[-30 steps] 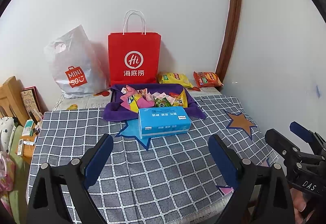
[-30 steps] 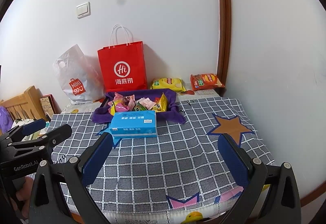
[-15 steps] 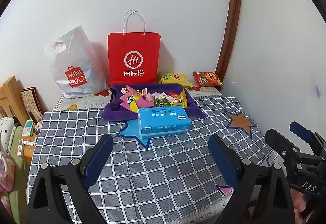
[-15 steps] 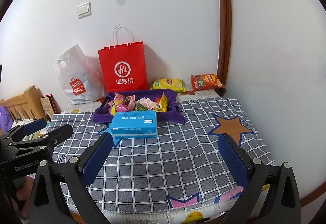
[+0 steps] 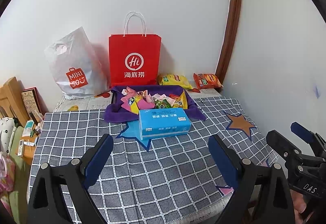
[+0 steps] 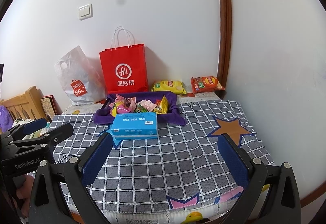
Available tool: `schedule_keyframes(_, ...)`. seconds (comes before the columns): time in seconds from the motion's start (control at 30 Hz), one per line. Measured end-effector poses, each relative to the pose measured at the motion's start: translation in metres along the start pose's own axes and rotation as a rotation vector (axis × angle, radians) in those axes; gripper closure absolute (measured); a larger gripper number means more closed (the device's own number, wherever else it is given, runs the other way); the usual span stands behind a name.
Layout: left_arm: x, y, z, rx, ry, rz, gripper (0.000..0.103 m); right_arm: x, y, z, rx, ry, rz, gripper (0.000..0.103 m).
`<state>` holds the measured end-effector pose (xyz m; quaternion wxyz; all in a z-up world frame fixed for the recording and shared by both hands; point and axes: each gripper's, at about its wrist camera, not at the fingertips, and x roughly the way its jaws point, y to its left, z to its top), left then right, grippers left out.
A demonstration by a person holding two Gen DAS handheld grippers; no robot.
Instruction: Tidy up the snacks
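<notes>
A tray lined with purple cloth [image 5: 114, 111] [image 6: 173, 101] holds several small wrapped snacks [image 5: 142, 101] at the far middle of the checked bed cover. A blue tissue pack [image 5: 165, 123] [image 6: 135, 125] lies right in front of it. Behind, near the wall, lie a yellow chip bag [image 5: 174, 80] [image 6: 168, 86] and an orange chip bag [image 5: 206, 81] [image 6: 205, 84]. My left gripper [image 5: 161, 142] [image 6: 55, 126] hovers open over the near cover, well short of the tissue pack. My right gripper [image 6: 165, 140] [image 5: 283, 130] is open too, level with it on the right, holding nothing.
A red paper bag [image 5: 134, 59] and a white plastic shopping bag [image 5: 75, 69] stand against the back wall. A wall closes off the right side. Wooden furniture and small clutter [image 5: 26, 134] sit beyond the left edge of the cover [image 5: 163, 173].
</notes>
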<state>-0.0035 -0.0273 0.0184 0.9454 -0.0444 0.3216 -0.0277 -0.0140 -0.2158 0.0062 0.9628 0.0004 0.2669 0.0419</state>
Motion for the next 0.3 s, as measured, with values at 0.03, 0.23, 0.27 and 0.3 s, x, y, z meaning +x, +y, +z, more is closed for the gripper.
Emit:
schedule_keyframes(0.03,0.000,0.000,0.000,0.002,-0.001,0.000,0.009,0.000,0.000,0.000,-0.001,-0.001,0.001,0.002)
schedule_keyframes(0.23,0.006,0.000,-0.002,0.009,0.003,-0.006,0.009,0.003,0.001,-0.002,-0.006,-0.003,0.003,0.002)
schedule_keyframes(0.27,0.008,-0.001,-0.002,0.013,0.002,-0.005,0.009,0.006,0.001,-0.002,-0.007,-0.001,0.004,0.002)
schedule_keyframes(0.3,0.011,-0.001,-0.002,0.015,0.008,-0.005,0.009,0.009,0.002,-0.003,-0.009,0.004,0.003,0.002)
